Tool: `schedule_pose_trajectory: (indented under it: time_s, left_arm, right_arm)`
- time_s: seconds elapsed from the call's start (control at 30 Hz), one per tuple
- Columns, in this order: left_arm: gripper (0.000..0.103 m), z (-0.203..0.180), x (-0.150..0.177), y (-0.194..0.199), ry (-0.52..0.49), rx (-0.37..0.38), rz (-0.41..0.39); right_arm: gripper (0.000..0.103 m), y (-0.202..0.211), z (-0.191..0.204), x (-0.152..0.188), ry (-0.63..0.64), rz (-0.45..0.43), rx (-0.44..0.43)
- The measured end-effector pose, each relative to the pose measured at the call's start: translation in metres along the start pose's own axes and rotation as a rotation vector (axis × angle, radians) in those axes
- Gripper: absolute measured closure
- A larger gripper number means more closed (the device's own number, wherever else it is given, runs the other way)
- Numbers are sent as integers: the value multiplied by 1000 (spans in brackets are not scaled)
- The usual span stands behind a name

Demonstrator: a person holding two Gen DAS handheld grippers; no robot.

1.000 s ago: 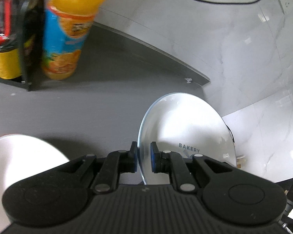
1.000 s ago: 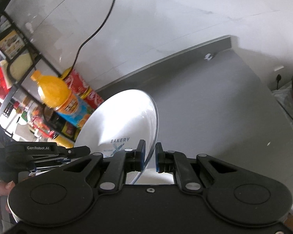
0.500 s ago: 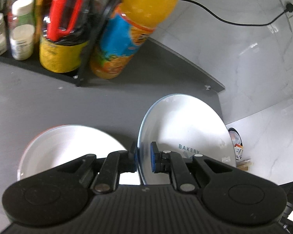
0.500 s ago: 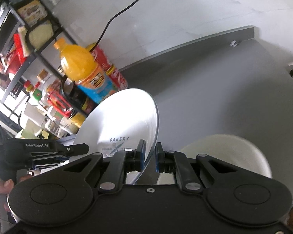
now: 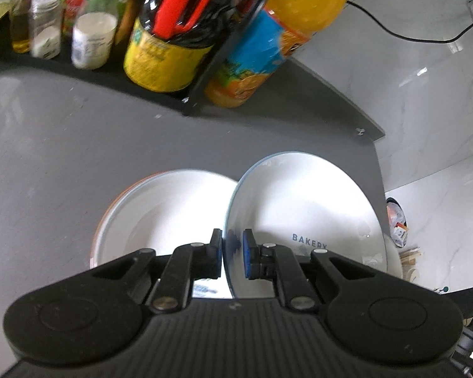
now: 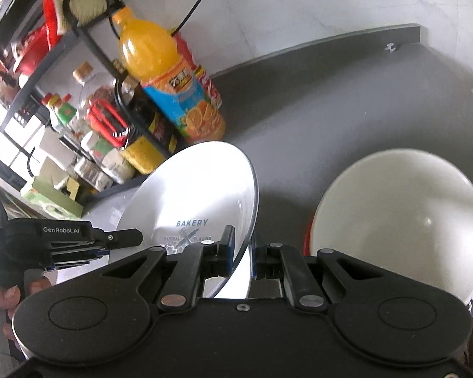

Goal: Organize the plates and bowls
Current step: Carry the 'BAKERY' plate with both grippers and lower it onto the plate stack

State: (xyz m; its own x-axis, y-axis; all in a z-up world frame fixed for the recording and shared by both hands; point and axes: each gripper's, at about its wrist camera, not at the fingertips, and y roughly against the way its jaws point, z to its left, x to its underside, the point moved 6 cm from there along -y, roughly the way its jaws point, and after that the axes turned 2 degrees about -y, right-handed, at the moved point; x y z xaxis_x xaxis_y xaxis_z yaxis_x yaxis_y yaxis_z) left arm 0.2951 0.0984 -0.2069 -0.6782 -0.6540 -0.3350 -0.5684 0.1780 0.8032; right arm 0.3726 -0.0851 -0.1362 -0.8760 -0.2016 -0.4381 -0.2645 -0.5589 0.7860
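1. rack (image 5: 201, 94) with jars and bottles stands at the far left of the grey counter (image 5: 63, 163); a juice bottle (image 5: 268, 47) stands just right of the rack.
2. stack (image 5: 160, 214) of white plates lies flat on the counter, nearer than the rack, its bottom rim orange.
3. left gripper (image 5: 231, 258) is closed down to a narrow gap, its blue pads pinching the rim of the bakery plate (image 5: 302, 214), which stands tilted on edge just right of the stack and overlaps its right edge.
4. in the right wrist view the right gripper (image 6: 242, 252) clamps the opposite rim of the same plate (image 6: 198, 195) in the same narrow pinch, nearer than the rack; whether the plate touches the stack i cannot tell.
5. right of the plate a white dish (image 6: 400, 220) lies on the counter over a red-rimmed one.
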Motion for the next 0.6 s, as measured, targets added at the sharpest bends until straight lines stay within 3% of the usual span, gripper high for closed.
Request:
schedule_pose_trajectory:
  time_s: [0.6]
  left_arm:
    - [91, 40, 22, -14, -1, -57, 59]
  right_arm:
    - [92, -24, 23, 48, 66, 63, 104]
